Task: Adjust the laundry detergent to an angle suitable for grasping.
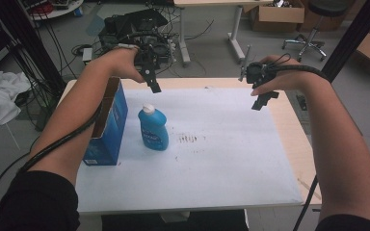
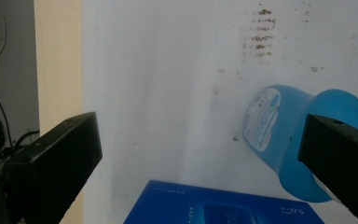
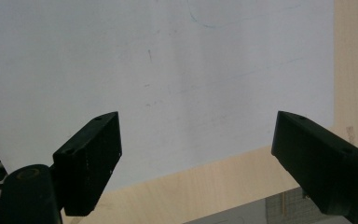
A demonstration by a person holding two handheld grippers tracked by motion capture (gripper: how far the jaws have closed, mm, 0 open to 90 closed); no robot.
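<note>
The table [image 1: 296, 144] is a light wood top, and a white sheet [image 1: 221, 159] covers nearly all of it, leaving a bare wood strip along the right edge and a narrower one along the far edge. The sheet carries a patch of brown marks [image 1: 189, 139] near its middle.

Toward the left edge of the table stands a blue carton [image 1: 107, 126], upright, its top flaps open. Just to its right, apart from it, stands a blue bottle [image 1: 153, 128] with a white cap and a printed label, also upright. In my left gripper view the carton's printed face [image 2: 223, 207] sits at the bottom and the bottle [image 2: 303, 140] leans in from the right, partly behind one jaw.

My left gripper [image 1: 152, 83] hangs in the air above the far edge of the table, over the far end of the carton and beyond the bottle, touching neither. In its own view [image 2: 200, 158] the jaws stand wide apart with nothing between them.

My right gripper [image 1: 265, 100] hangs over the far right part of the sheet, well apart from carton and bottle. Its own view [image 3: 196, 154] looks down on plain sheet and the wood strip at the table's edge; the jaws are spread wide and hold nothing.
</note>
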